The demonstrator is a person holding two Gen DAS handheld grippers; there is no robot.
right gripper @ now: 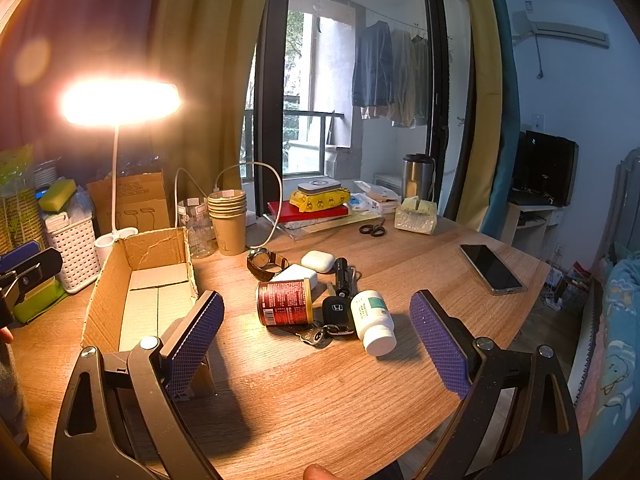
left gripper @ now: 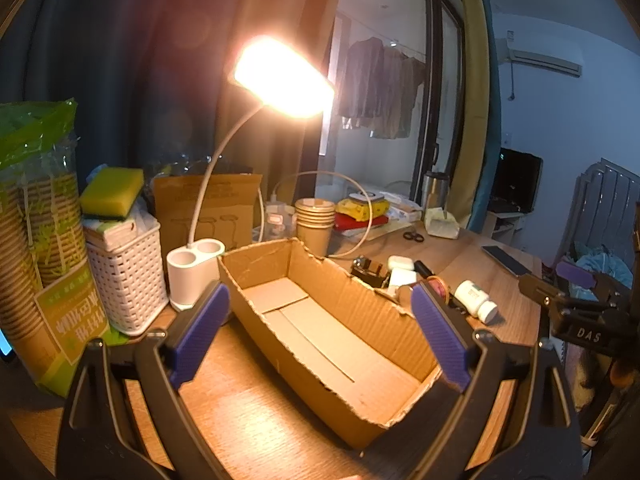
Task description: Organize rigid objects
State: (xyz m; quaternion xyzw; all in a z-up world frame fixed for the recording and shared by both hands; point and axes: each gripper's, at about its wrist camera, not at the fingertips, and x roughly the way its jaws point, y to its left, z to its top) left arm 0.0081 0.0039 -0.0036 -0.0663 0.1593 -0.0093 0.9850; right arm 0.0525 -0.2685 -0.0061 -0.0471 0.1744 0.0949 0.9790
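Cardboard box (right gripper: pixel 140 296), centre left, unfilled. Cluster at centre beside it: can (right gripper: pixel 284 303), bottle (right gripper: pixel 374 322), key (right gripper: pixel 337 312), torch (right gripper: pixel 342 276), case (right gripper: pixel 317 261), watch (right gripper: pixel 264 264). Right gripper (right gripper: pixel 316 336) wide, empty; left gripper (left gripper: pixel 320 332) likewise. Step: first pick pending; next needs closing on the bottle.

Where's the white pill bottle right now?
In the right wrist view, the white pill bottle lies on its side on the wooden table, right of the car key and red can, and right of the cardboard box.
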